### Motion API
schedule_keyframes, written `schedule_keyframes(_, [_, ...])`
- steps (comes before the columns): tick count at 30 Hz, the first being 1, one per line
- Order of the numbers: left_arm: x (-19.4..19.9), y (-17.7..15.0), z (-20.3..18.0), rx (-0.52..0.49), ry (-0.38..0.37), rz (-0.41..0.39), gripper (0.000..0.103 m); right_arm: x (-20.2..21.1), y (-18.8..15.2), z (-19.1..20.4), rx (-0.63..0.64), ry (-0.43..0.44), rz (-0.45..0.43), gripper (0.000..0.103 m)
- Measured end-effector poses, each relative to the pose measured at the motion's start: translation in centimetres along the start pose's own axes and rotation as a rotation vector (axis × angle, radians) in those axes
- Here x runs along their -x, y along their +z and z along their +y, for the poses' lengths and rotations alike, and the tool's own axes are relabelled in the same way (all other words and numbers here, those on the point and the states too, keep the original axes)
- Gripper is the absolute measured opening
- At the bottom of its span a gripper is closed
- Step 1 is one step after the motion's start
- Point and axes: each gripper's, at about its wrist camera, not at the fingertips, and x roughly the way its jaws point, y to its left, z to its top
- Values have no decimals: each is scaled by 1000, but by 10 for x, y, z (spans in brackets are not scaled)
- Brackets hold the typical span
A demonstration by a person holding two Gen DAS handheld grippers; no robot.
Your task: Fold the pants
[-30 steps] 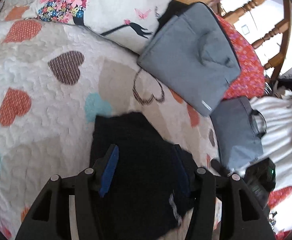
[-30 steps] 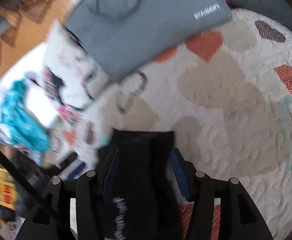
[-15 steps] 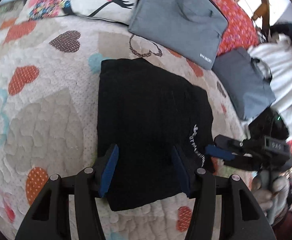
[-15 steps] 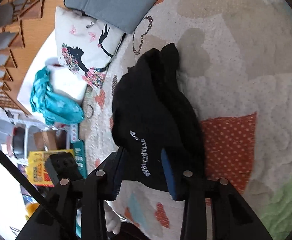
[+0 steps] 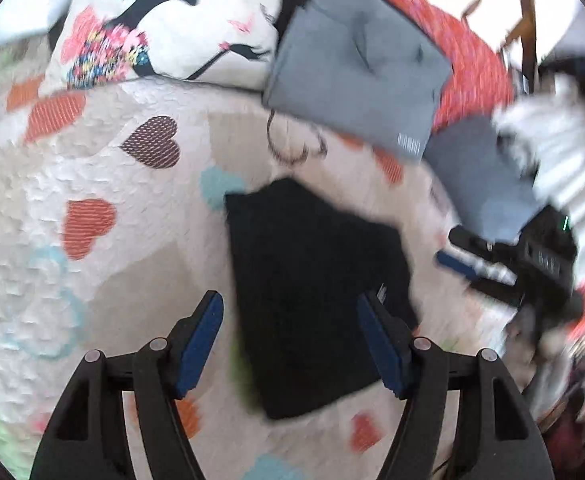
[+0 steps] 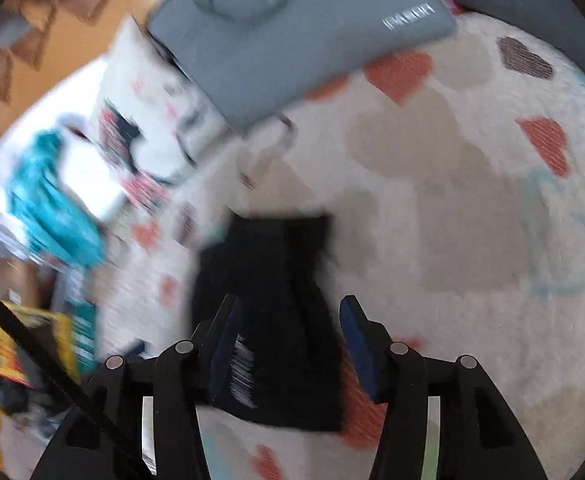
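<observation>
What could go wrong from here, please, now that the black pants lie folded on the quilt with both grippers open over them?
1. The right gripper has just been opening, yet the folded pants lie between its fingers; pulling away could snag an edge and undo the fold.
2. The left gripper, jaws just opened too, also straddles the pants' near end, so a low move could drag the bundle across the quilt.

Each view was taken from behind its own fingers, angled down at the quilt (image 5: 92, 280) from close above. Shared by both were the pants (image 5: 312, 280) ahead and the grey bag (image 6: 292, 28) beyond.
</observation>
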Motion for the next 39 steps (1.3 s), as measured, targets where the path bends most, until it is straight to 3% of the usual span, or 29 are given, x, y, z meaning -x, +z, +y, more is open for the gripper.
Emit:
schedule_keyframes(3, [-21, 12, 7, 97, -42, -20, 68, -24, 8, 10, -52, 178, 9, 60])
schedule_keyframes(5, [-42, 17, 10, 158, -52, -3, 68, -50, 9, 13, -76, 216, 39, 60])
schedule_keyframes(9, [-75, 9, 13, 197, 0, 59, 69, -94, 6, -8, -126, 168, 134, 57])
schedule_keyframes(11, [-79, 10, 14, 186, 34, 59, 70, -93, 8, -23, -158, 152, 119, 43])
schedule_keyframes(13, [-83, 10, 19, 211, 102, 89, 73, -86, 13, -32, -178, 124, 98, 41])
schedule_keyframes(16, [-74, 5, 26, 268, 71, 90, 73, -71, 16, -25, -140, 27, 31, 42])
schedule_keyframes(20, [-49, -5, 10, 140, 141, 37, 73, -50, 16, -16, -83, -50, -24, 57])
schedule_keyframes(23, [-32, -20, 0, 54, 205, 2, 73, -39, 12, -14, -73, -50, -35, 57])
schedule_keyframes(31, [-1, -59, -22, -67, 290, -62, 73, -35, -16, 5, -44, -27, -7, 58])
schedule_keyframes(33, [-1, -67, -27, -88, 319, -60, 73, -41, -20, 19, 3, -32, 17, 58])
schedule_keyframes(36, [-7, -77, -27, -66, 296, -18, 73, -55, -18, 49, 131, -32, 86, 58])
schedule_keyframes(39, [-16, -83, -32, -91, 299, 5, 73, -85, -12, 78, 246, -32, 206, 58])
